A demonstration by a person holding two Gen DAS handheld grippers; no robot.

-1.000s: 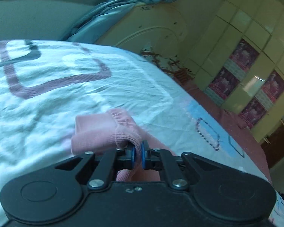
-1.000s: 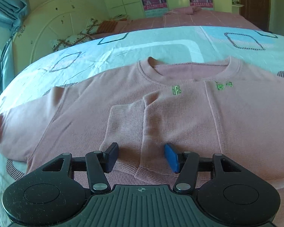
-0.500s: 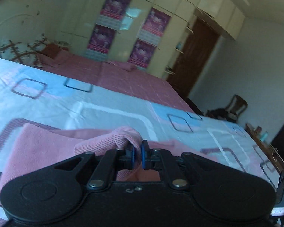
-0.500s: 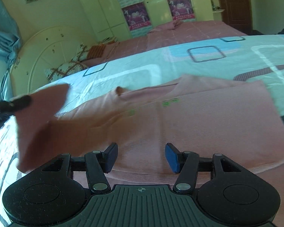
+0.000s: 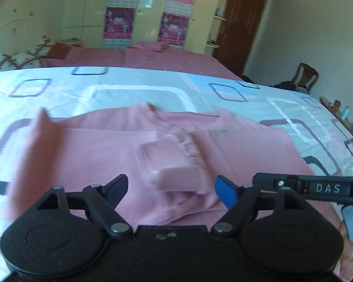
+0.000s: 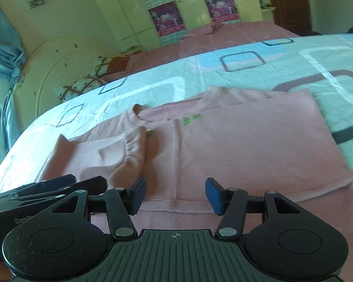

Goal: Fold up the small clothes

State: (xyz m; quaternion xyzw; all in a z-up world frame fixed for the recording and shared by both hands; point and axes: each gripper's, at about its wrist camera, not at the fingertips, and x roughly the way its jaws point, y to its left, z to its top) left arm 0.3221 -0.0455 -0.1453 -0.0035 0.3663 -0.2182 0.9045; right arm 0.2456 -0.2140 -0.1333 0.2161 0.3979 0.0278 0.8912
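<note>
A pink sweater (image 5: 94, 155) lies flat, front up, on the patterned bedsheet (image 5: 134, 94). Its left sleeve is folded across the chest, and the ribbed cuff (image 5: 169, 162) rests loosely just ahead of my left gripper (image 5: 170, 185). The left jaws are opening, and the pads do not touch the cuff. In the right wrist view the same sweater (image 6: 247, 145) and cuff (image 6: 131, 150) show. My right gripper (image 6: 175, 185) stands open just above the hem, with nothing pinched. The left gripper's fingers (image 6: 58, 183) appear at lower left there.
The right gripper's black body (image 5: 317, 188) juts in beside my left one, with a person's hand (image 5: 348, 253) behind it. A cream headboard (image 6: 58, 70) and pillow (image 6: 87, 80) are to the left. A pink bedcover (image 5: 153, 56), wardrobe, door and chair (image 5: 306, 75) lie beyond.
My left gripper carried the sleeve cuff from the bed's left side over the sweater's chest, then opened and let it drop. The right gripper stayed open and shifted only slightly.
</note>
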